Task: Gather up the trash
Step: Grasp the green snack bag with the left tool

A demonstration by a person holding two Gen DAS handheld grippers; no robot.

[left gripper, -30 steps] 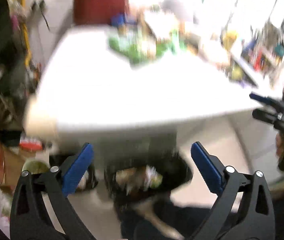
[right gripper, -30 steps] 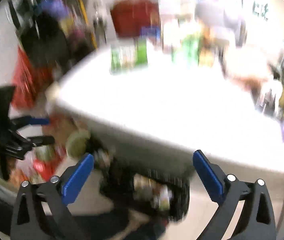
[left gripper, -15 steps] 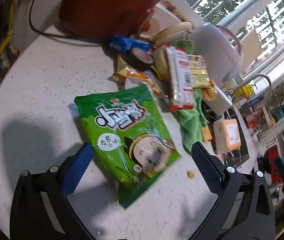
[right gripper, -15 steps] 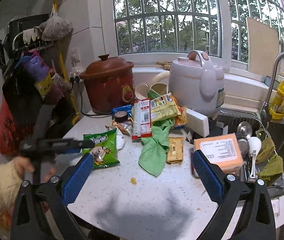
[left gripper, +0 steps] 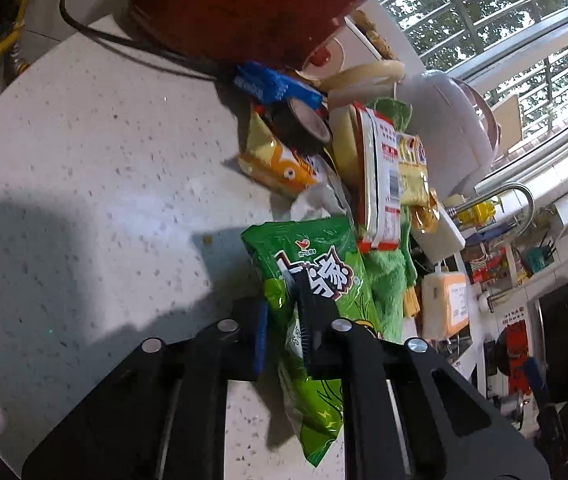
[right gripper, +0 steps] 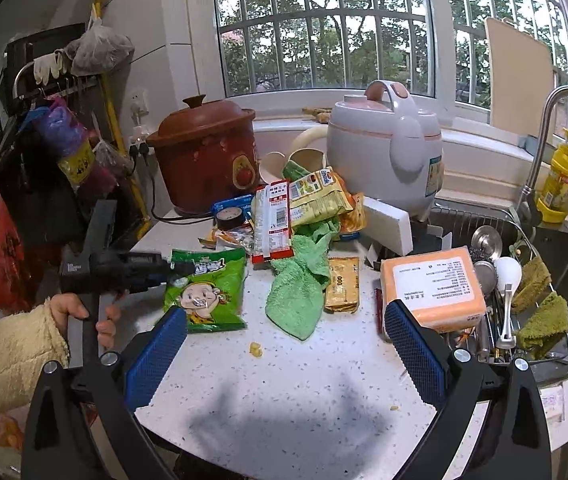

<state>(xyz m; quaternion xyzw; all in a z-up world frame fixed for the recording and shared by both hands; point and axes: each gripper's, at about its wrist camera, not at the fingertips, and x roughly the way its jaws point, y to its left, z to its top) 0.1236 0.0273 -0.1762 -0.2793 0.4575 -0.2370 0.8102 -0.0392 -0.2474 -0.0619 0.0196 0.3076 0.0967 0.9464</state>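
Because your left gripper (left gripper: 284,320) is closing onto the green snack bag (left gripper: 315,280) edgewise, it lifts clear; your right gripper (right gripper: 284,344) waits wide, empty, at six o'clock.

Bright green snack bag (right gripper: 208,286) printed with a cartoon face and white lettering, just left of the plain green cloth (right gripper: 299,280). White, grey-speckled countertop (right gripper: 284,380) beneath. Dark red cooker (right gripper: 206,156) behind; orange-and-white box (right gripper: 431,286) right of the cloth. Blue textured pads (right gripper: 154,356).
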